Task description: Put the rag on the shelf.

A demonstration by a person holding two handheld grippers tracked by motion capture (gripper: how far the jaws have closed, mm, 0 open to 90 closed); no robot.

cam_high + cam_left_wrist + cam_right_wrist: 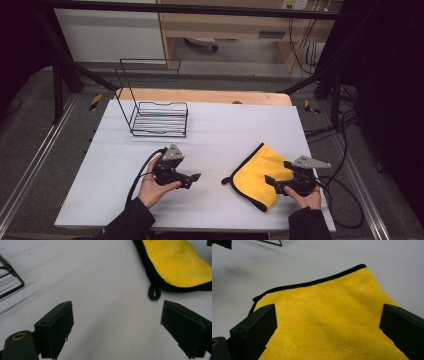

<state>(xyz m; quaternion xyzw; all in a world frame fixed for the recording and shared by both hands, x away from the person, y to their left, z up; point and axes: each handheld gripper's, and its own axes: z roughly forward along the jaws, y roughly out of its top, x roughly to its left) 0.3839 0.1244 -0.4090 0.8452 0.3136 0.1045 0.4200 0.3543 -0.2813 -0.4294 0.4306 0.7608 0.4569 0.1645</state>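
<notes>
Item: yellow cloth [260, 172], black-edged, folded, lower right of the high view on the white counter [215, 130].
My right gripper [272, 181]: jaws spread, over the cloth's near edge, nothing pinched.
My left gripper [192, 177]: jaws spread and empty, pointing right at the cloth's hanging loop [154, 292], well apart from it.
The right gripper is the nearer.
Cloth's long axis: lower right to upper left.
Writing: none legible.
</notes>
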